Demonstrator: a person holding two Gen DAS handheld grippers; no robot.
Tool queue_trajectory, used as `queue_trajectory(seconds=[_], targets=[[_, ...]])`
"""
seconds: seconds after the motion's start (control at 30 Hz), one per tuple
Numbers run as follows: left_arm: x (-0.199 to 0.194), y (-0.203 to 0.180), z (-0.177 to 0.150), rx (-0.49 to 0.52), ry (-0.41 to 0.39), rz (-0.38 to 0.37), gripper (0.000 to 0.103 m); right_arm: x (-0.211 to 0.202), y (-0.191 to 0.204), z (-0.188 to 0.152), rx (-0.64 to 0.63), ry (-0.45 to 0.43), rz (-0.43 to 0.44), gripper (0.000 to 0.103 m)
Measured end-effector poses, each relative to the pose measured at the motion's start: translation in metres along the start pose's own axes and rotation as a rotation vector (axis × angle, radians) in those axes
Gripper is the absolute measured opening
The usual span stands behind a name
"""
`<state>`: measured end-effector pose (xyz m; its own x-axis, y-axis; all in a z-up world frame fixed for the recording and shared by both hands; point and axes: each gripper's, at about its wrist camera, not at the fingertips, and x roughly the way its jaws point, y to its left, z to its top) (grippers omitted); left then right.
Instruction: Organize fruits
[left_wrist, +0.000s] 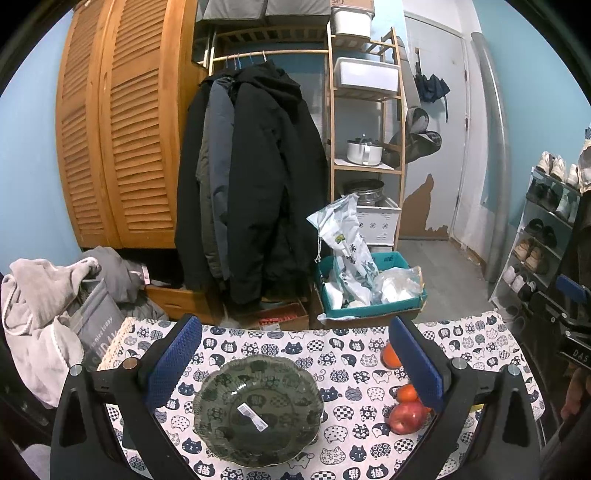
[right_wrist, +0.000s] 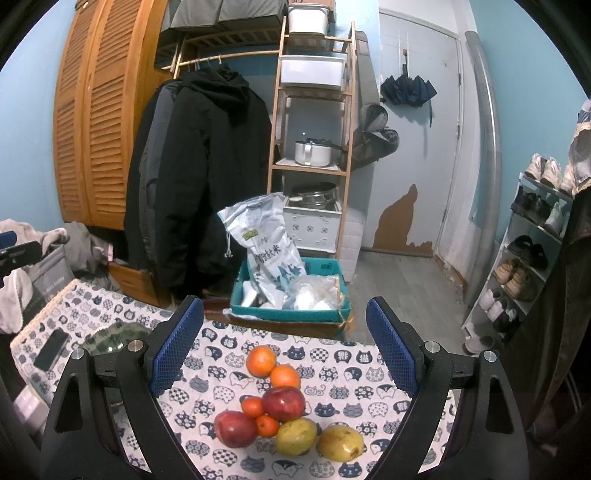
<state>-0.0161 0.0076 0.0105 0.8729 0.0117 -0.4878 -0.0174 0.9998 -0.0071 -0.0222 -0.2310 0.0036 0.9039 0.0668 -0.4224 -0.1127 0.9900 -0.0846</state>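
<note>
A green glass bowl (left_wrist: 258, 410) sits empty on the cat-print tablecloth (left_wrist: 354, 347), between the fingers of my open left gripper (left_wrist: 295, 365). A red apple (left_wrist: 406, 417) and oranges (left_wrist: 406, 392) lie to its right. In the right wrist view, my open right gripper (right_wrist: 284, 350) hovers over a fruit pile: two oranges (right_wrist: 261, 361), two red apples (right_wrist: 283, 403), small tangerines (right_wrist: 253, 406) and two yellow pears (right_wrist: 340, 442). The bowl's edge (right_wrist: 110, 338) shows at the left.
A black phone (right_wrist: 51, 349) lies on the table's left part. Behind the table stand a teal box (left_wrist: 369, 288) with bags, hanging coats (left_wrist: 251, 184), a wooden shelf (left_wrist: 365, 110) and a laundry pile (left_wrist: 55, 295). A shoe rack (right_wrist: 528, 266) is right.
</note>
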Motion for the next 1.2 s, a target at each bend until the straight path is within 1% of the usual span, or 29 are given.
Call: queue_trajectory(seconds=[0.47,0.87,1.03,1.1,1.2], targets=[[0.001,0.001,0.004,-0.001,0.011,-0.011,0.102,-0.002,0.004,0.002,0.006,0.005,-0.006,0.088],[0.015,-0.017,-0.001,0.028,0.032,-0.020,0.102,-0.003,-0.026,-0.009,0.029,0.023,-0.025,0.088],[0.028,-0.031,-0.008,0.049,0.066,-0.037,0.102,0.007,-0.040,-0.022,0.036,0.076,-0.051,0.088],[0.037,-0.036,-0.011,0.053,0.101,-0.069,0.102,0.013,-0.045,-0.029,0.044,0.114,-0.055,0.088],[0.048,-0.043,-0.017,0.053,0.136,-0.096,0.102,0.021,-0.052,-0.038,0.049,0.163,-0.070,0.088]])
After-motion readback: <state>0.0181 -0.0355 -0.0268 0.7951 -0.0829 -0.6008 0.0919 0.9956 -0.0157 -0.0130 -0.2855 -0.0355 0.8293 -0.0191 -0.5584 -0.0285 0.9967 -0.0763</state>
